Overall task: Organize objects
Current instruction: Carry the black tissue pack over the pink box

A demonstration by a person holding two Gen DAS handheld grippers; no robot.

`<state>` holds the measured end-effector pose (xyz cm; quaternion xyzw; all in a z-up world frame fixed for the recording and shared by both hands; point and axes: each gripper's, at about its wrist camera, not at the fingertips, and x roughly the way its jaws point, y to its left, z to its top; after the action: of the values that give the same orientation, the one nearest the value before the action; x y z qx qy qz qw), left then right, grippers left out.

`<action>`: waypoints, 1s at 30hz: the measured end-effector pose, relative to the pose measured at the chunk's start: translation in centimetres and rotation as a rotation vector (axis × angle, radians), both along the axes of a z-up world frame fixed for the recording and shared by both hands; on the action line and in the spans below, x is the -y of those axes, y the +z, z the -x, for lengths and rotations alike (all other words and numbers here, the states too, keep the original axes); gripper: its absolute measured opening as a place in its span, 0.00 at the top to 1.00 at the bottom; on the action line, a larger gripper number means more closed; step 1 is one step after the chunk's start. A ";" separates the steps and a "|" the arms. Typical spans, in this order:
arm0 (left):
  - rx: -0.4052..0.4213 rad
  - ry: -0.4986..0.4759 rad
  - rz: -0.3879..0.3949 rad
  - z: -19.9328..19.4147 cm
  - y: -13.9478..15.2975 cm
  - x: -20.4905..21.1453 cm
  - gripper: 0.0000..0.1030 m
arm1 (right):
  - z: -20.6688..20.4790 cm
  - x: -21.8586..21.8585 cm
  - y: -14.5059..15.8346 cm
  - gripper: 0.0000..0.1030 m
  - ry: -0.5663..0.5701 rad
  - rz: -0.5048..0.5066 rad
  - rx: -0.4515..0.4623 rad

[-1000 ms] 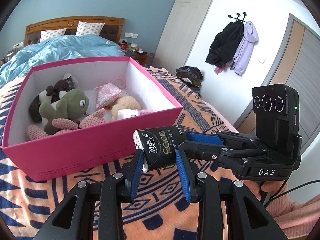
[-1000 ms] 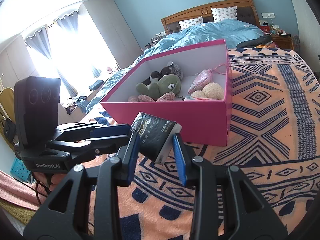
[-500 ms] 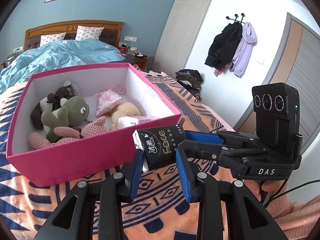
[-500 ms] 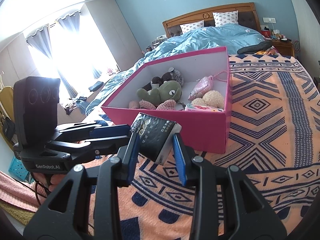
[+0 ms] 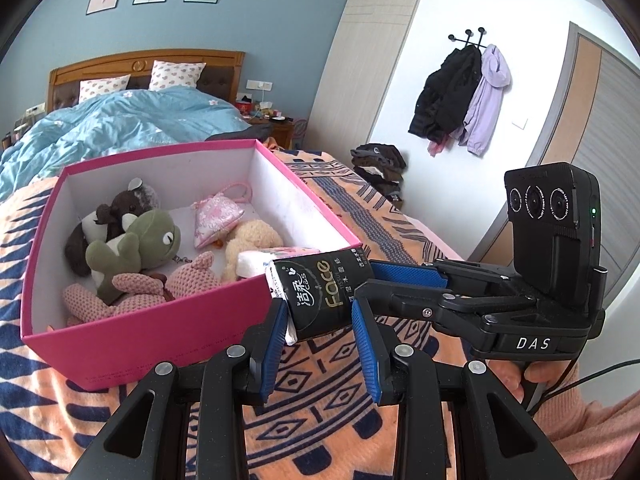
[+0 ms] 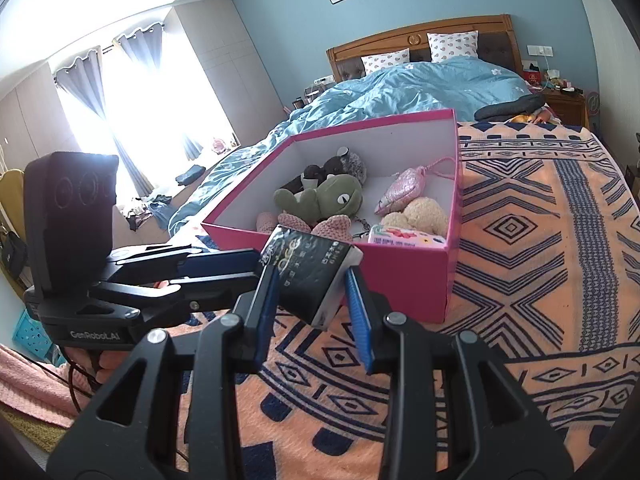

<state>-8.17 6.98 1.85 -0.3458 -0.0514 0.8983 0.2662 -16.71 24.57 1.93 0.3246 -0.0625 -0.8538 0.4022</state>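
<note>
- Two grippers meet over a bed with an orange and blue patterned blanket (image 6: pixel 520 240), and both hold one black tissue pack (image 5: pixel 320 292) just in front of the pink box (image 5: pixel 140 336).
- Left of the pink box in the right wrist view, a bright window with blue curtains (image 6: pixel 132 64) lights the room.
- Behind the pink box lie a blue quilt (image 5: pixel 112 128) and a wooden headboard (image 6: pixel 420 36).
- Right of the pink box in the left wrist view, coats (image 5: pixel 464 96) hang on a white wall.
- Left gripper (image 5: pixel 320 344) comes from below, with its blue fingers (image 5: pixel 366 344) pinching the pack's sides.
- Right gripper (image 6: pixel 312 312) comes in from the right of the pack and pinches its other end between blue fingers (image 6: pixel 358 320).
- Inside the pink box sit a green frog toy (image 5: pixel 132 244), a dark plush (image 5: pixel 116 208), a pink knit toy (image 5: pixel 132 296), a small pink bag (image 5: pixel 218 216), a tan plush (image 5: pixel 248 240) and a white flowery pack (image 6: pixel 404 238).
- Gold and white letters mark the black pack, and its ends are white.
- It is up off the blanket, level with the box's near rim.
</note>
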 end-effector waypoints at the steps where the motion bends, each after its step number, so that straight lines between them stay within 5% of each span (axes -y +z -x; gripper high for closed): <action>1: -0.001 0.000 0.000 0.1 0.0 0.0 0.68 | 0.0 0.0 0.0 0.64 0.000 -0.001 -0.001; 30: -0.012 0.006 -0.011 1.3 0.8 0.3 0.68 | 1.5 0.5 1.0 0.64 -0.005 0.003 -0.021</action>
<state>-9.46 6.71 2.62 -0.3386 -0.0556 0.9010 0.2655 -18.16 24.12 2.94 0.3149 -0.0603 -0.8580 0.4013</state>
